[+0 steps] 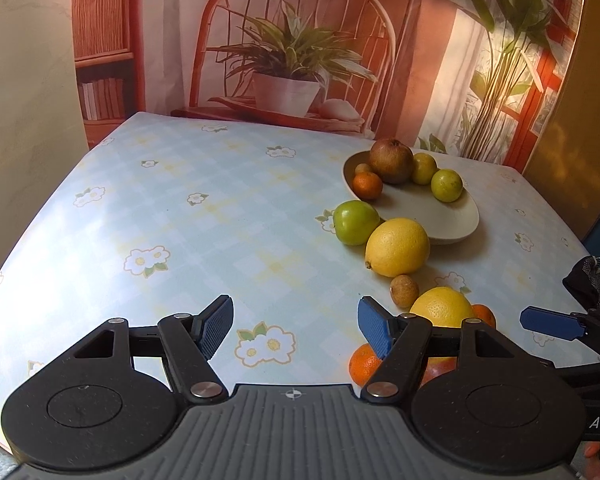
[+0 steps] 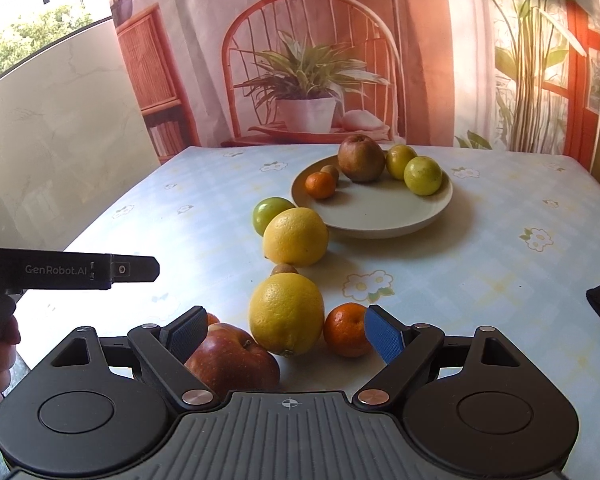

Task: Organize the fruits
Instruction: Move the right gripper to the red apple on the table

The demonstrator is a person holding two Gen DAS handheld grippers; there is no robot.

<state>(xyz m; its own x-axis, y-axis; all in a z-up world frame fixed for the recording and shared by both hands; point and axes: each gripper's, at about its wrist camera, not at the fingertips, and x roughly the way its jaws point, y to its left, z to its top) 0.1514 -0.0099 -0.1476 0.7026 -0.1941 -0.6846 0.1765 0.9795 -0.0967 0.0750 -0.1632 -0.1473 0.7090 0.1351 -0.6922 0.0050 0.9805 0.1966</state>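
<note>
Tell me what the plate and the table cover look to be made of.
Plate: likely matte ceramic or a composite, beige, with no glare and a thick rounded rim. Table cover: probably vinyl or oilcloth, with a printed check and flowers and a soft sheen.

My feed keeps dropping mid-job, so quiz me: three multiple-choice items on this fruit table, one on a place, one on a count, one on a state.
1. Where is the red apple?
A. on the plate
B. on the table, near the right gripper's left finger
C. on a chair

2. How many fruits lie on the plate?
A. two
B. five
C. eight

3. How do the right gripper's jaws stand?
A. open, gripping nothing
B. shut on a lemon
C. shut on an orange

Answers:
1 B: the apple sits on the tablecloth, at the near end of the row of loose fruit.
2 B: one brown fruit, two yellow-green ones, one small orange and one small brown fruit.
3 A: the blue pads stand wide apart, with the near lemon lying beyond them on the table.
</note>
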